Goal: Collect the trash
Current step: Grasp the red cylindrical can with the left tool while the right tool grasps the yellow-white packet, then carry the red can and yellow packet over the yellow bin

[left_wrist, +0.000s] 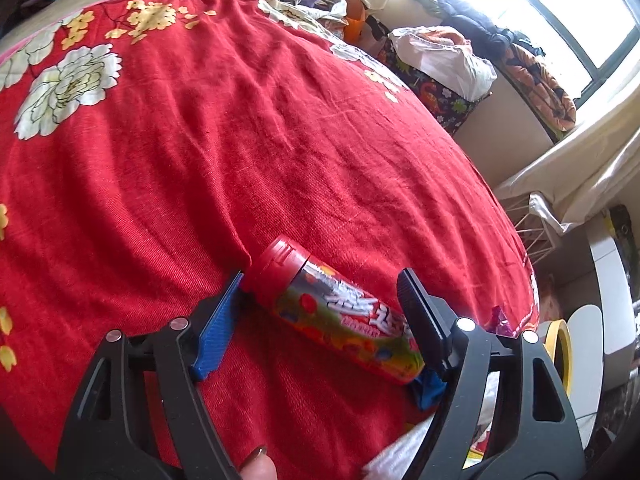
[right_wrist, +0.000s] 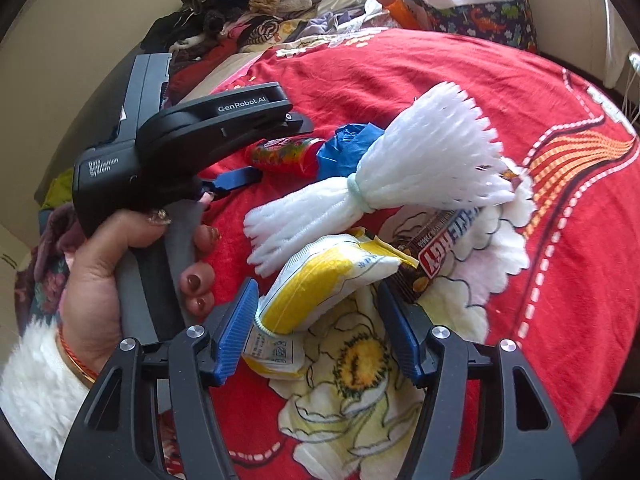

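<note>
A candy tube [left_wrist: 340, 316] with a red cap lies slantwise on the red flowered bedsheet [left_wrist: 240, 120]. My left gripper [left_wrist: 324, 280] is shut on it: the cap meets the blue pad and the base meets the black finger. From the right wrist the left gripper [right_wrist: 284, 148] shows side-on, held by a hand [right_wrist: 112, 264]. My right gripper [right_wrist: 316, 292] is shut on a yellow and white packet [right_wrist: 320, 292], both blue pads touching it. A white foam net [right_wrist: 400, 168], a blue wrapper [right_wrist: 352, 148] and a brown chocolate bar wrapper [right_wrist: 440, 248] lie just beyond.
The bed's edge drops off at the right, past a purple wrapper [left_wrist: 500, 320]. Beside the bed stand a dinosaur-print bag [left_wrist: 440, 100], a wire rack [left_wrist: 532, 228] and a yellow tape roll [left_wrist: 562, 344]. Heaped clothes [right_wrist: 248, 4] fill the far end.
</note>
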